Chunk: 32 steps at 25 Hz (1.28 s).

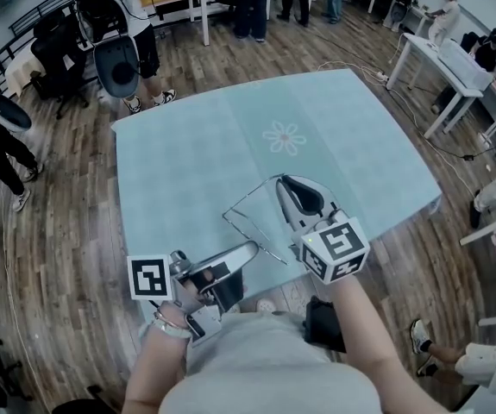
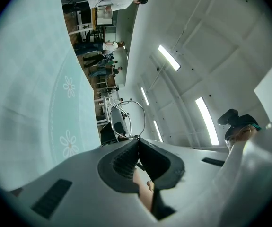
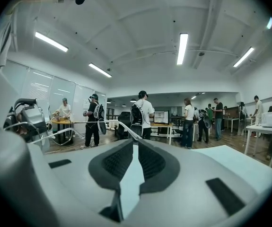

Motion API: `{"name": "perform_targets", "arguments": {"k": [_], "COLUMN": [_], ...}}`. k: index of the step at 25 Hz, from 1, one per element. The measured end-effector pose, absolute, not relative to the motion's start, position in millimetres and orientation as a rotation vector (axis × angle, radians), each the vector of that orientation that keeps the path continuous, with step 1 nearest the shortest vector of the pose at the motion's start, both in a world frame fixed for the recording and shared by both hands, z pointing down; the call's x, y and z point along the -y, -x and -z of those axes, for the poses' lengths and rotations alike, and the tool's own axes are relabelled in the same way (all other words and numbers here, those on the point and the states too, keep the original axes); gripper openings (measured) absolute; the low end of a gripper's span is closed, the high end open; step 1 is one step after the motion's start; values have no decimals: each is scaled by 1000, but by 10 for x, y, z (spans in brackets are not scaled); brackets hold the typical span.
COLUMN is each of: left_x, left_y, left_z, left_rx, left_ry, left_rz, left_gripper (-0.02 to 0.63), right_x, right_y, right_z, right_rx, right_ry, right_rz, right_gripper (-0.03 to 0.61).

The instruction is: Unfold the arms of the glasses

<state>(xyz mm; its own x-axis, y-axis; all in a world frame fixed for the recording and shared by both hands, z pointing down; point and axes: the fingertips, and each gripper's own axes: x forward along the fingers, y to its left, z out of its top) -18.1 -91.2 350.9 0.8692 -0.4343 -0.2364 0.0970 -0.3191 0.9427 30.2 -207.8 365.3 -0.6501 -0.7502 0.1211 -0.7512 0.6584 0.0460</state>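
I held the thin silver wire-framed glasses (image 1: 248, 198) above the pale blue table (image 1: 187, 162). The left gripper (image 1: 249, 250) pinched the frame, and the right gripper (image 1: 284, 184) apparently nipped one arm. Swinging that arm slowly outward seemed wisest.

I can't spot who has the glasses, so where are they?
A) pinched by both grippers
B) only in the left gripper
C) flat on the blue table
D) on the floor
A: the left gripper and the right gripper each have jaws shut on the thin glasses, held above the table.
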Motion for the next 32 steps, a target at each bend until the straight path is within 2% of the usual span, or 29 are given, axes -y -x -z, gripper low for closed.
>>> {"name": "perform_targets", "arguments": {"k": [20,32], "left_x": [945,912], "left_y": [227,191], "left_z": [-3436,-3321], "left_rx": [220,104], "left_ry": [-1851,-1832], "left_rz": [565,527], "left_gripper": [11,11], "right_x": [1970,1719], "right_y": [-260,-77], "right_z": [-3600,-3549], "right_rx": [2828,2963], "right_ry": [-1093,-775], "right_rz": [76,182], "right_gripper": [38,38]}}
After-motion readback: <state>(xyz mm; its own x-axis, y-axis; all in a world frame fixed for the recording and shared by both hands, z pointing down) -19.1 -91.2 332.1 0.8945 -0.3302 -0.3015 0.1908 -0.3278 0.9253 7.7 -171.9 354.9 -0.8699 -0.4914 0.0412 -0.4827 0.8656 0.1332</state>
